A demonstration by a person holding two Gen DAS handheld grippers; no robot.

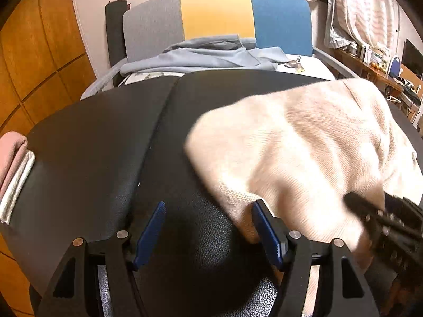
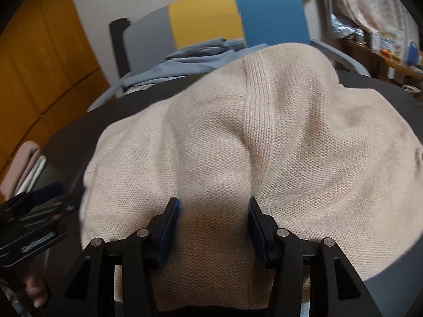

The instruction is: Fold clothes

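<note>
1. We see a cream knit sweater [image 2: 264, 137] bunched on a black table [image 1: 92, 137]; it covers most of the table's right part in the left wrist view.
2. Our right gripper [image 2: 212, 227] has a thick fold of the sweater pinched between its blue pads [image 2: 171, 224]; the knit bulges up between the fingers and a ribbed seam runs away from the grip toward the far edge.
3. From the left wrist view, the right gripper [image 1: 380, 222] shows as a blurred black shape at the lower right, on the sweater's near edge.
4. Our left gripper [image 1: 208, 235] stands wide, with bare table between its pads and nothing held.
5. Its right-hand pad [image 1: 267, 235] is just at the sweater's near corner [image 1: 238, 203]; whether the two touch we cannot tell.
6. In the right wrist view the left gripper [image 2: 34, 211] sits at the left edge, blurred, beside the sweater, with a hand [image 2: 31, 288] below it.
7. At the table's left edge lies a small stack: a pink cloth [image 1: 10, 153] over a white cloth [image 1: 18, 185].
8. Behind the table stands a chair [image 1: 216, 13] with a grey, yellow and blue back; a blue-grey garment [image 1: 206, 55] lies heaped on its seat.
9. A wooden wall [image 1: 39, 66] is at the left, and a cluttered shelf [image 1: 378, 60] at the far right.
</note>
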